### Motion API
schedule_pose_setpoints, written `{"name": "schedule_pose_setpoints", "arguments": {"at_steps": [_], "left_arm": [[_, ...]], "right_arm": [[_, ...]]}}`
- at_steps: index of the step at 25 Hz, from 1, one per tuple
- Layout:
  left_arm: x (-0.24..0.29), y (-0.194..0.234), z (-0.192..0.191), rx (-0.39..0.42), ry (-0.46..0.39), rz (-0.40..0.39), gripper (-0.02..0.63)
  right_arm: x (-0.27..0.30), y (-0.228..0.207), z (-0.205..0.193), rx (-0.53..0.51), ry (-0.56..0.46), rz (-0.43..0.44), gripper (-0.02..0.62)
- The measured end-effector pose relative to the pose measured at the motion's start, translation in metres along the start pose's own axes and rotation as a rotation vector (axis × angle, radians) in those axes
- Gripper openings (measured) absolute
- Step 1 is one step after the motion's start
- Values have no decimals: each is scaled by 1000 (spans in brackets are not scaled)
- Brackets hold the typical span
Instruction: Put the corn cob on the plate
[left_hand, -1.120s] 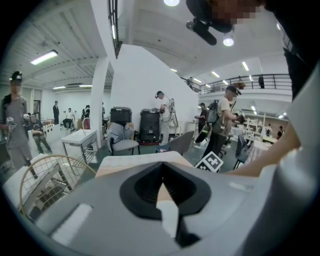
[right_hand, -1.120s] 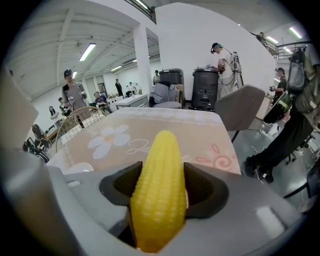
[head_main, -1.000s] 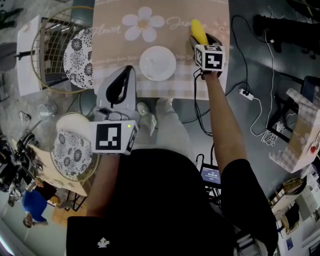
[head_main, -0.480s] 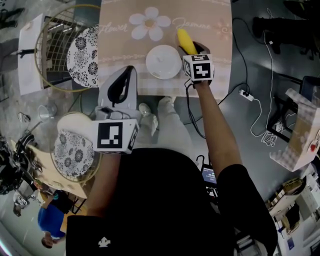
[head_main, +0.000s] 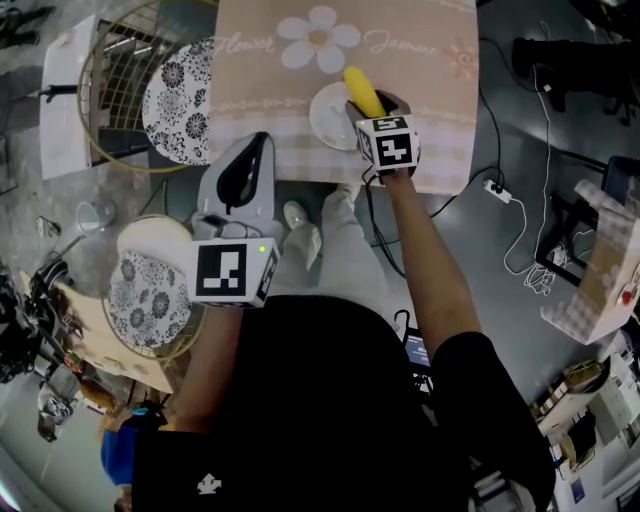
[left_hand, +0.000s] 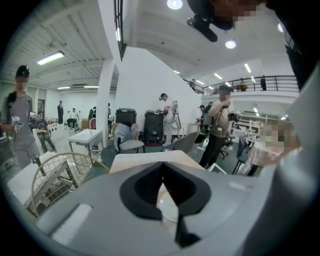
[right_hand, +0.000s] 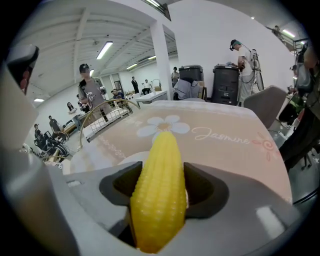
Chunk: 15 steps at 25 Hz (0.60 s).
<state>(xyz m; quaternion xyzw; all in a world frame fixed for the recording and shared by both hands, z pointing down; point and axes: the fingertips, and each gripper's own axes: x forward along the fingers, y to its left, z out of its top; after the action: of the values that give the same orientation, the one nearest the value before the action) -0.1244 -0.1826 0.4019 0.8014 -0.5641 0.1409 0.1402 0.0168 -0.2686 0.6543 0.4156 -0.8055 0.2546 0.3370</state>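
Two jaws of the right gripper (head_main: 368, 100) stand spread wide and pinch the yellow corn cob (head_main: 361, 88) between them, one jaw pressing each flank of its thick lower half. In the right gripper view the right gripper (right_hand: 161, 187) shows the same hold: the corn cob (right_hand: 159, 160) fills the gap from side to side, its blunt end lying back toward the camera and its tapered end reaching out past the jaw tips. The cob's long axis runs along the line that the claw points, straight ahead of it. In the head view this means away from the person and leaning a little to the left. Just ahead of and below the jaws lies the white plate (head_main: 322, 118), and the cob's forward part overlaps the plate's near right side. Whether cob and plate touch cannot be told. In the right gripper view the plate (right_hand: 121, 161) peeps out to the left of the cob, just past the left jaw. Beyond the claw spreads the beige tablecloth (head_main: 425, 85), with its daisy print (right_hand: 163, 126) straight ahead of the cob's tip. The left gripper (head_main: 248, 155) hangs well apart from the right one, nearer the person, off the table's near edge. The jaws of the left gripper (left_hand: 162, 180) are pressed together with nothing between them.
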Motion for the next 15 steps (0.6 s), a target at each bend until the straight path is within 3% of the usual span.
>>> {"name": "schedule_pose_setpoints", "arguments": {"at_steps": [15], "left_arm": [[-24, 18, -7, -3, 9, 15, 9]], "right_arm": [[14, 42, -14, -45, 37, 40, 259]]}}
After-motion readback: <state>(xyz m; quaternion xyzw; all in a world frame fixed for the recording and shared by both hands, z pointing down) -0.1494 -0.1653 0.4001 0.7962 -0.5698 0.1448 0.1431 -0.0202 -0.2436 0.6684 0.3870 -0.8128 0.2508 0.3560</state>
